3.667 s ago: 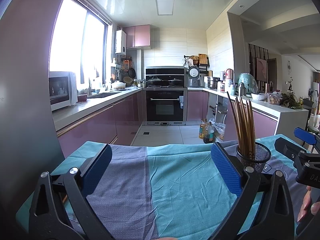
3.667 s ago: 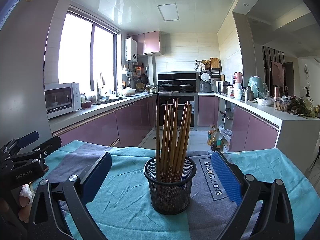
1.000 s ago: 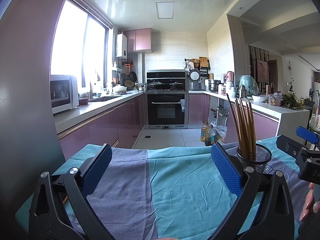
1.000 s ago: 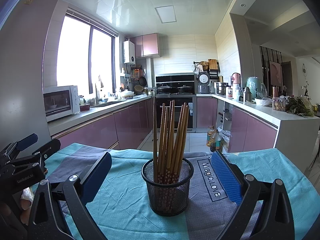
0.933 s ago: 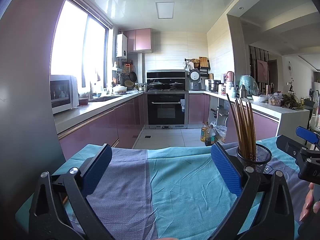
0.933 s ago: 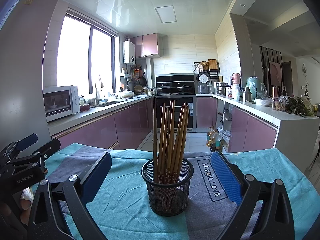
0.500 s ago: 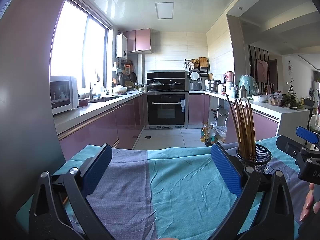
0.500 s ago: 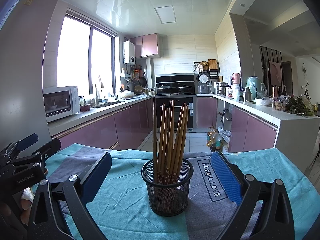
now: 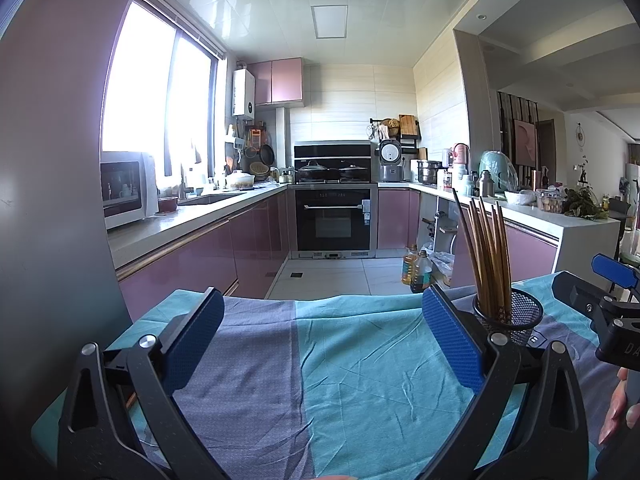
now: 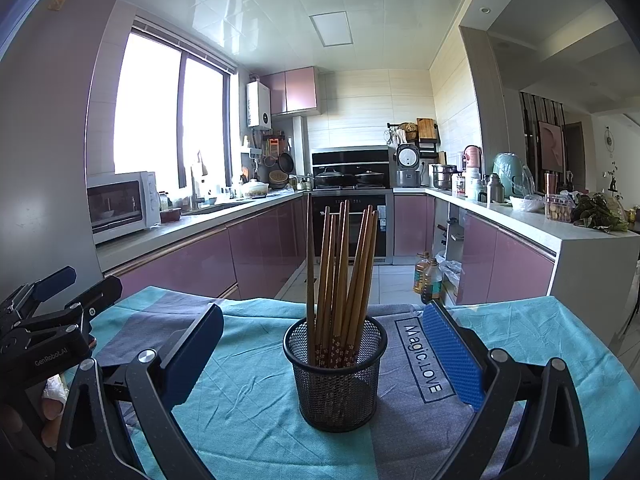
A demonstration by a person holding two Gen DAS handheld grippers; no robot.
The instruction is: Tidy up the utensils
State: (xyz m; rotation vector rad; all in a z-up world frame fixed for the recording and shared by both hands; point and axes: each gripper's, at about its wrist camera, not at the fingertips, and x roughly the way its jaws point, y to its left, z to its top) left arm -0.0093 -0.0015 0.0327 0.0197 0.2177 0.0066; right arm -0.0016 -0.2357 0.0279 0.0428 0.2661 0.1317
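A black mesh cup [image 10: 336,376] stands upright on the teal and grey tablecloth [image 10: 248,404], holding several brown chopsticks [image 10: 340,276]. My right gripper [image 10: 324,356] is open, its blue pads on either side of the cup and a little nearer than it, not touching. In the left wrist view the same cup [image 9: 510,314] with its chopsticks [image 9: 486,256] sits just right of the right pad. My left gripper [image 9: 324,340] is open over bare cloth [image 9: 360,380] with nothing between its fingers. Each gripper shows at the edge of the other's view, held by a hand [image 9: 618,408].
The table's far edge [image 10: 280,302] drops to a tiled kitchen floor. Purple cabinets and counters line both sides, with a microwave [image 10: 120,204] on the left and oil bottles [image 10: 428,278] on the floor. A printed label reads "Magic LOVE" [image 10: 422,358] on the cloth.
Almost nothing has changed in the last second; both grippers stay open and still. Since the earliest frames the views have tilted down slightly and the cup sits a little farther off.
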